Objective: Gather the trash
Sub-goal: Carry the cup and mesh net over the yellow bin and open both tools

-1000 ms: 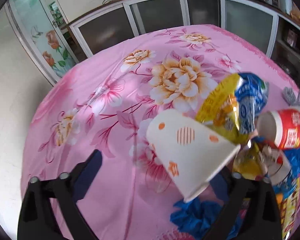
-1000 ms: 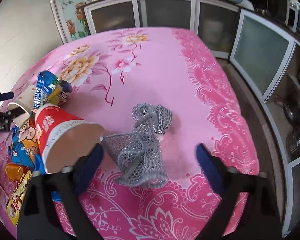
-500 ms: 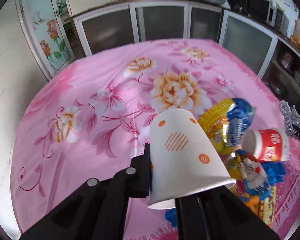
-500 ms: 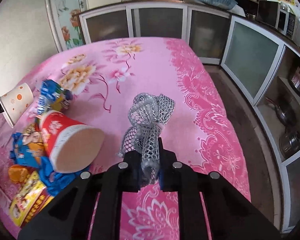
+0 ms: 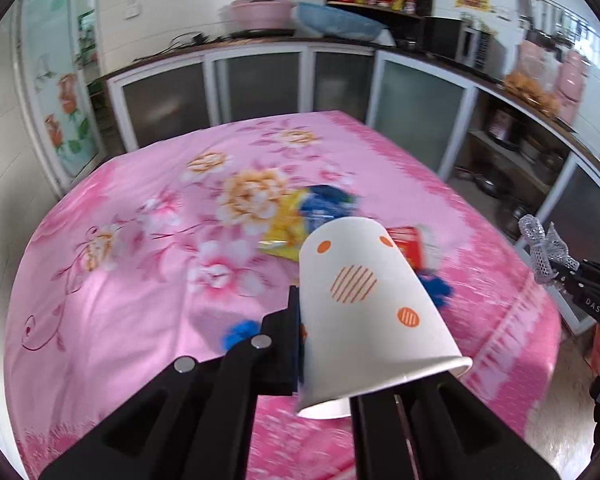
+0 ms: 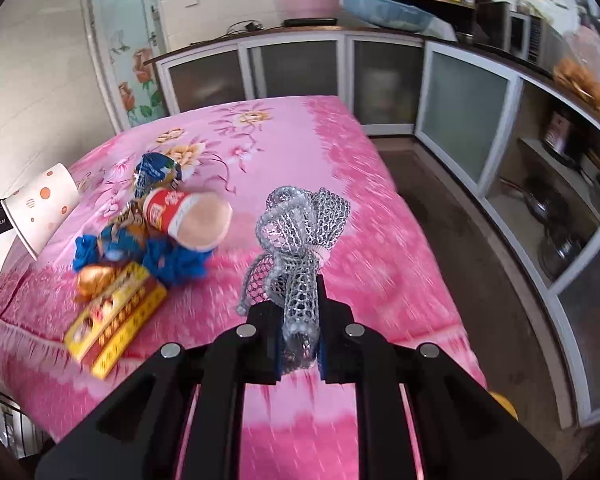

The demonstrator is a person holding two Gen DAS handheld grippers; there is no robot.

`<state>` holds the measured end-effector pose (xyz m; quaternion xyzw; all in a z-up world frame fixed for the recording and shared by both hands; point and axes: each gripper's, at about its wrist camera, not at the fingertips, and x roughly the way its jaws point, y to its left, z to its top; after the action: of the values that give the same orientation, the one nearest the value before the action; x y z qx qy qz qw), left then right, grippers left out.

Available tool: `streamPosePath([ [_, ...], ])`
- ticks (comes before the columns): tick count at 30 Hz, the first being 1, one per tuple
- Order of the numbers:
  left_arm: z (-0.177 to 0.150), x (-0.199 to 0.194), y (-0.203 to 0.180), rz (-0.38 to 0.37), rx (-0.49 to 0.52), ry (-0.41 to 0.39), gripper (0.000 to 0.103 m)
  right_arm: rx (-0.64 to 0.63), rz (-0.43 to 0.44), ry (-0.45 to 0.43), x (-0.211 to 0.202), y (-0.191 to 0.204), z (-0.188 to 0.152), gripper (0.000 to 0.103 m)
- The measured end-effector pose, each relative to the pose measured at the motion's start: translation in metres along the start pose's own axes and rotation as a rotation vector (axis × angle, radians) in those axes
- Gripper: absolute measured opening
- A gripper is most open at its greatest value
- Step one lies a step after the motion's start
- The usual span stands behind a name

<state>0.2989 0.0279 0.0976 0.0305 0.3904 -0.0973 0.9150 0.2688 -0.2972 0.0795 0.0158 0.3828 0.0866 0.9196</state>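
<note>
My left gripper (image 5: 312,344) is shut on the wall of a white paper cup with orange dots (image 5: 364,304), held above the table with its mouth toward the camera; the same cup (image 6: 42,210) shows at the left edge of the right wrist view. My right gripper (image 6: 298,332) is shut on a crumpled silver foam net (image 6: 298,236), lifted off the pink flowered tablecloth (image 6: 284,152); the net (image 5: 544,246) also shows at the right of the left wrist view.
On the table lie a red paper cup on its side (image 6: 188,216), a blue and yellow snack bag (image 5: 300,220), a blue crumpled wrapper (image 6: 172,260), a golden wrapper (image 6: 94,280) and a yellow box (image 6: 116,312). White cabinets (image 6: 300,68) line the back and right walls.
Both grippers shut, the left on the dotted cup and the right on the silver net, and then lifted them up and back from the table.
</note>
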Motion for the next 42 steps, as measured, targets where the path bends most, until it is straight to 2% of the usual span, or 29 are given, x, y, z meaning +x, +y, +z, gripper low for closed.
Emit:
streamPosePath([
  [6, -0.009, -0.022, -0.073, -0.120, 0.089, -0.033, 0.003, 0.082, -0.074, -0.042, -0.058, -0.040, -0.037, 0.012],
  [11, -0.015, -0.026, -0.166, -0.277, 0.225, -0.040, 0.003, 0.189, -0.187, -0.055, -0.102, -0.094, -0.080, 0.012],
  [15, -0.026, -0.022, -0.244, -0.399, 0.332, -0.027, 0.003, 0.297, -0.253, -0.035, -0.122, -0.139, -0.117, 0.012],
  [21, -0.041, -0.004, -0.334, -0.500, 0.437, 0.009, 0.003, 0.392, -0.339, -0.017, -0.131, -0.188, -0.163, 0.012],
  [25, -0.049, 0.017, -0.396, -0.534, 0.518, 0.051, 0.003, 0.475, -0.377, 0.012, -0.121, -0.222, -0.197, 0.012],
  [33, -0.075, 0.084, -0.483, -0.495, 0.607, 0.159, 0.003, 0.609, -0.357, 0.095, -0.070, -0.265, -0.249, 0.012],
  [38, -0.087, 0.118, -0.517, -0.462, 0.640, 0.225, 0.003, 0.663, -0.342, 0.152, -0.041, -0.284, -0.274, 0.013],
  [42, -0.088, 0.136, -0.535, -0.451, 0.646, 0.254, 0.003, 0.703, -0.332, 0.188, -0.029, -0.295, -0.287, 0.017],
])
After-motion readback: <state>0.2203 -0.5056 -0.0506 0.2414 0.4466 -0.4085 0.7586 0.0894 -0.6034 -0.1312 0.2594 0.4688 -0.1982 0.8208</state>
